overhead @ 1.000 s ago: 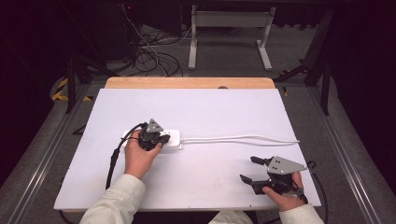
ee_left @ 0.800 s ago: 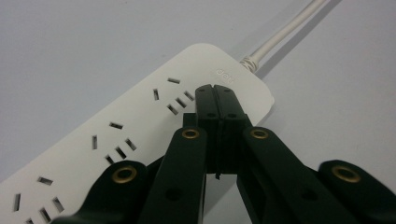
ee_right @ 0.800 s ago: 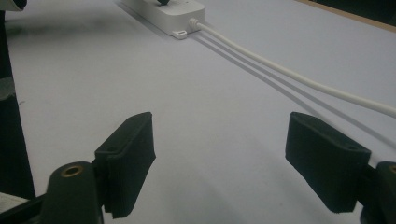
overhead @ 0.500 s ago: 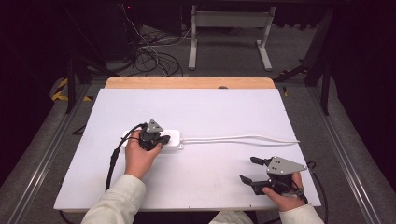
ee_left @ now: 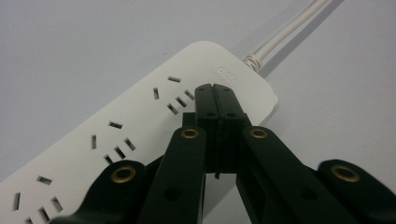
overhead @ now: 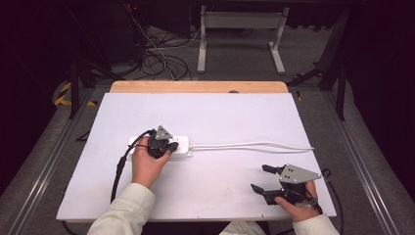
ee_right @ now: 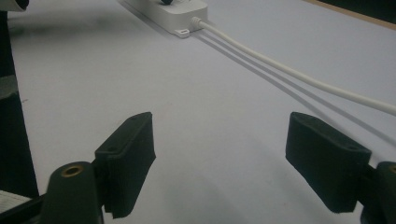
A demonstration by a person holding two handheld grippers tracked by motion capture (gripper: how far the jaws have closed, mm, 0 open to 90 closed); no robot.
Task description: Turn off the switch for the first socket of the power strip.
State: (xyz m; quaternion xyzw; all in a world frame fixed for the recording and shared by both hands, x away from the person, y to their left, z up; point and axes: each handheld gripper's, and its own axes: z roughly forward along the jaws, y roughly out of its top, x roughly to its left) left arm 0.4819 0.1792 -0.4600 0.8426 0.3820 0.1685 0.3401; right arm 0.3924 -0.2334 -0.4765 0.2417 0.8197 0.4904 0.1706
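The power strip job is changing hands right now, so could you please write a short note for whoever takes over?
Left gripper: jaws shut, tips pressed down on the power strip near its cord end, beside the last socket.
Right gripper: open, holding nothing, resting at the table's near right corner.
The strip lies flat left of centre; its white cord runs right across the table toward the edge.
Done: the left tips are on the strip. No plug is in any visible socket.
Left: probably finish the press, perhaps on a switch, then lift off.
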